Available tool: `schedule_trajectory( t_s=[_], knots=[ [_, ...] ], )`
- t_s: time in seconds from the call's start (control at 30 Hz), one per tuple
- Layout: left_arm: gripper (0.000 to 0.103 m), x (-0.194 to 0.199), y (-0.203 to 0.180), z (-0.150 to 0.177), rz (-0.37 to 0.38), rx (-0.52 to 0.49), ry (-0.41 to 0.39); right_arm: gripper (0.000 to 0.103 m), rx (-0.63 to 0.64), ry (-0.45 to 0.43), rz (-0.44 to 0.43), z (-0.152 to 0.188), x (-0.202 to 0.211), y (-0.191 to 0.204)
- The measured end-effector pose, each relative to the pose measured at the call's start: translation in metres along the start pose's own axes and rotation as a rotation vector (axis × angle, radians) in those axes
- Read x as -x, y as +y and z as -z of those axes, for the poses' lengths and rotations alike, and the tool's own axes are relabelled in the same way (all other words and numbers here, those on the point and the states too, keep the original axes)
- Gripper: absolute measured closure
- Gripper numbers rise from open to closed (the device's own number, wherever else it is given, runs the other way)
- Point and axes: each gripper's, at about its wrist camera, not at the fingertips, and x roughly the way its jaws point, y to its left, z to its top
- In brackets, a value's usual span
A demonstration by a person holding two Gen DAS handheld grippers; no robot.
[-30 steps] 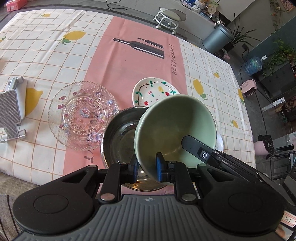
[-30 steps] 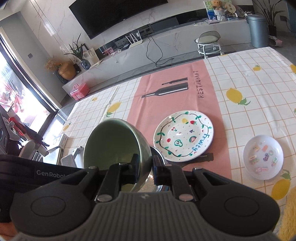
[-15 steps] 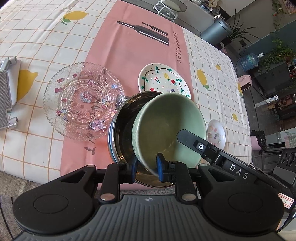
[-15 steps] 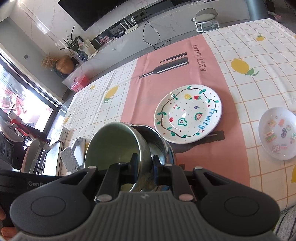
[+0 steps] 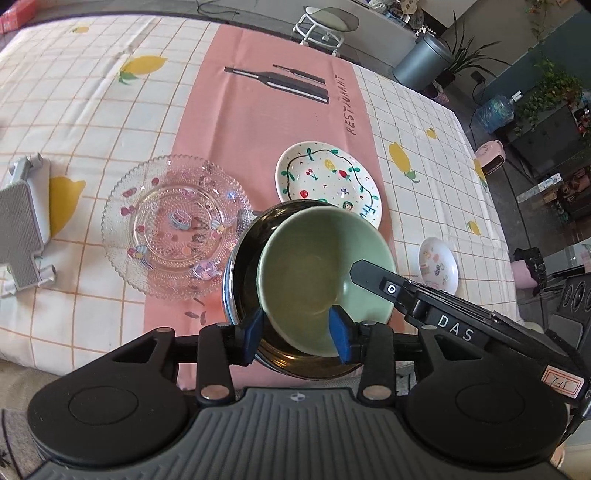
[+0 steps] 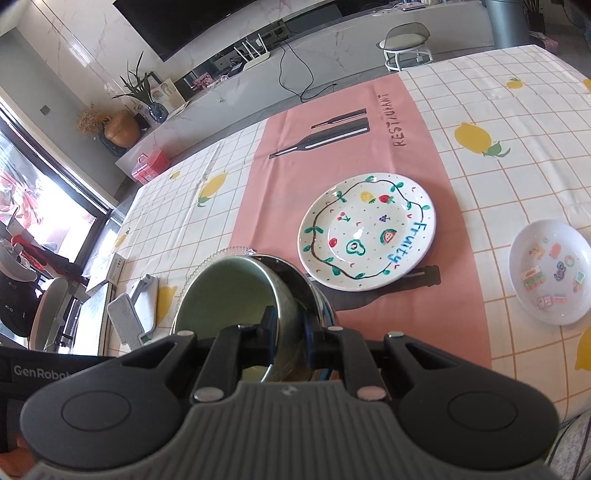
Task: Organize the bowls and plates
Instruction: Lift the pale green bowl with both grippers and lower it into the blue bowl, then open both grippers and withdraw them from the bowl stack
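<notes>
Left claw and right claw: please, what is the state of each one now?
Left claw: open, just widened; green bowl rim between its pads, not pressed.
Right claw: shut on the green bowl rim, bowl sitting inside the steel bowl.

A checked cloth with lemon prints (image 6: pixel 476 122) and a pink centre strip covers the bench. Beyond it stands a white stool (image 6: pixel 404 46) before a long pale marble console (image 6: pixel 332 48) under a dark wall-mounted screen (image 6: pixel 207 18). Daylight comes through a large window (image 6: pixel 33 199) at the left. A grey bin (image 5: pixel 423 61) and potted plants (image 5: pixel 554 88) stand on the dark floor.
</notes>
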Motion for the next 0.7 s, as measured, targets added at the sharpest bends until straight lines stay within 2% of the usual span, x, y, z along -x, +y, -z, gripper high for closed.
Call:
schedule_trajectory(
  t_s=[0.13, 0.2, 0.57, 0.7],
  knots=[
    [0.051, 0.007, -0.006, 0.002, -0.056, -0.057, -0.054, 0.089, 0.019, -0.005, 0.017, 0.001, -0.001, 0.003],
    [0.045, 0.012, -0.009, 0.002, -0.081, -0.072, -0.083, 0.087, 0.037, -0.009, 0.028, 0.002, -0.001, 0.006],
    [0.043, 0.032, 0.007, 0.008, -0.065, -0.010, -0.172, 0.087, 0.116, -0.036, 0.068, 0.005, -0.002, 0.024],
    [0.042, 0.056, 0.010, 0.017, -0.106, 0.023, -0.289, 0.087, 0.189, -0.093, 0.083, 0.008, 0.006, 0.037]
  ],
)
